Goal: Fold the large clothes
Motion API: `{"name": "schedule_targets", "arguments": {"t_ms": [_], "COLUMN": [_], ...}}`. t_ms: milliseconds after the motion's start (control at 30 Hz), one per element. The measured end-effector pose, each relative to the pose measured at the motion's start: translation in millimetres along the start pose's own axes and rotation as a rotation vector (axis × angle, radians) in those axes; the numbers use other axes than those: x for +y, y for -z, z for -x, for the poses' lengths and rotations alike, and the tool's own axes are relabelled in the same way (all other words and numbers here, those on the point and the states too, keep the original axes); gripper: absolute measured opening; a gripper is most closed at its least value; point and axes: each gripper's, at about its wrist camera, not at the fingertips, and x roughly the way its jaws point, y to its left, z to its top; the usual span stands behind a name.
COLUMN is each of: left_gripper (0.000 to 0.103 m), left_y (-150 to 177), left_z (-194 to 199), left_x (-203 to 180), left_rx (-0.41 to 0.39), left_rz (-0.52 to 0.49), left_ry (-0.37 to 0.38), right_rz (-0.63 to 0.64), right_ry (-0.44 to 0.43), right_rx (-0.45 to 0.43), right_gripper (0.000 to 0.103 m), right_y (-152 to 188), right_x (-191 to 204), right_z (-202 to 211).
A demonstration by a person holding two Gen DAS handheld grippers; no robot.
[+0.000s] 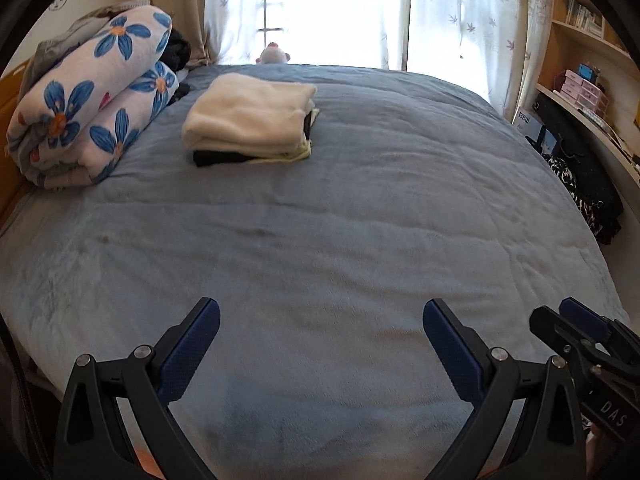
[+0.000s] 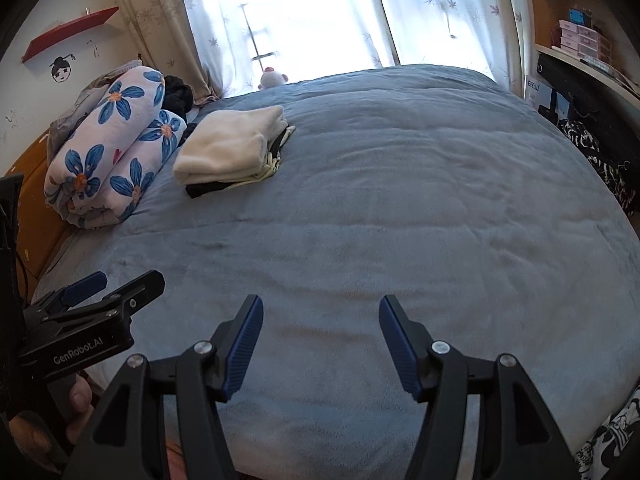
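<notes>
Left tongs [image 1: 320,320]: I see them spread as wide as they go over the near part of the bed, blue pads well apart, nothing between them.
Right tongs [image 2: 320,316]: parted about halfway, empty, only blanket showing between the pads; they hang just right of the left pair.
Folded clothes [image 1: 250,118]: a neat stack at the far left of the bed, a cream fleecy piece on top, a pale yellow layer and a black one under it, well apart from both tongs.
Bed [image 1: 360,220]: covered by a blue plush blanket, lightly creased, bare across the middle and near side.
Floral quilt [image 1: 88,96]: rolled in a bundle with blue flowers, left of the stack, against the headboard side.
Plush toy [image 1: 274,54]: small, pink and white, at the far edge of the bed under the window.
Curtains [image 1: 460,8]: sheer, leaf-patterned, very bright behind.
Shelves [image 1: 580,60]: on the right, with boxes and books; dark clothing hangs below.
Hand [image 2: 60,412]: I can make out fingers gripping the left handle in the right view.
</notes>
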Motion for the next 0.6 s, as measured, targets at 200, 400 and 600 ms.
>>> {"name": "schedule_targets", "arguments": {"t_ms": [200,400,600], "left_gripper": [0.101,0.101,0.101], "left_y": [14.4,18.6,17.7], "left_z": [1.9,4.3,2.2], "left_x": [-8.7,-12.2,-10.5], "left_rx": [0.008,0.012,0.025], "left_rz": [-0.036,-0.043,-0.038], "left_ry": [-0.016,-0.013,0.002], "right_rz": [0.016,0.014,0.016], "right_ry": [-0.029,-0.030,-0.014], "right_rx": [0.022,0.019,0.004], "right_gripper": [0.061,0.061,0.061], "right_y": [7.6,10.2,11.3], "right_x": [6.9,7.9,8.5], "right_z": [-1.9,0.2,4.5]}}
